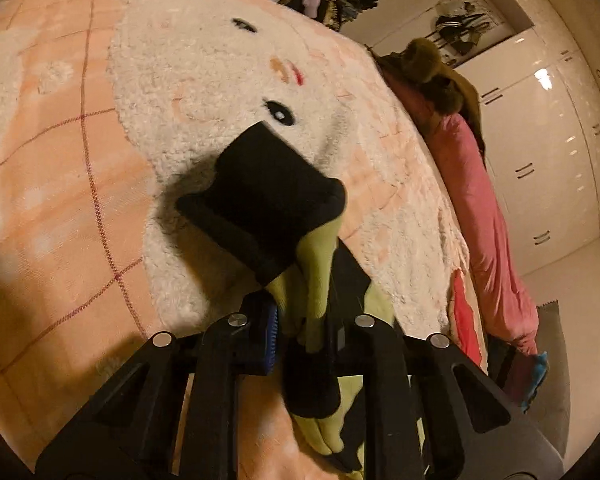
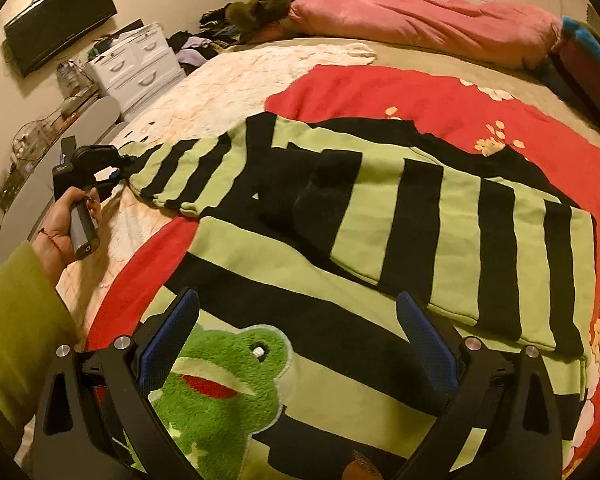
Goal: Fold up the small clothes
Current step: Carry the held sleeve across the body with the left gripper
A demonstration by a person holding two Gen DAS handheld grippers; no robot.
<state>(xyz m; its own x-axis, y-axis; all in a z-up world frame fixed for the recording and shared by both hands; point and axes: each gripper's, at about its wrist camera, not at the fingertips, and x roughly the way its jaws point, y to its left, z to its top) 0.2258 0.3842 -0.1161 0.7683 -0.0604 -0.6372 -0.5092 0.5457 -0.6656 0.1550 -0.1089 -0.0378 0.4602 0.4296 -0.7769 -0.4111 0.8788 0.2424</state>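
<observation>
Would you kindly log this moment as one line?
left gripper: shut on sleeve cuff | right gripper: open over striped sweater | sleeve outstretched

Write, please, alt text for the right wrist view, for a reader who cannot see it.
The open right gripper hovers over a green and black striped sweater with a plush frog patch, spread on a red blanket. At far left, the left gripper holds the cuff of one sleeve. A pink duvet lies behind.

Green-and-black striped sweater [image 2: 380, 216], green frog patch [image 2: 220, 380], red blanket [image 2: 420, 96]
</observation>
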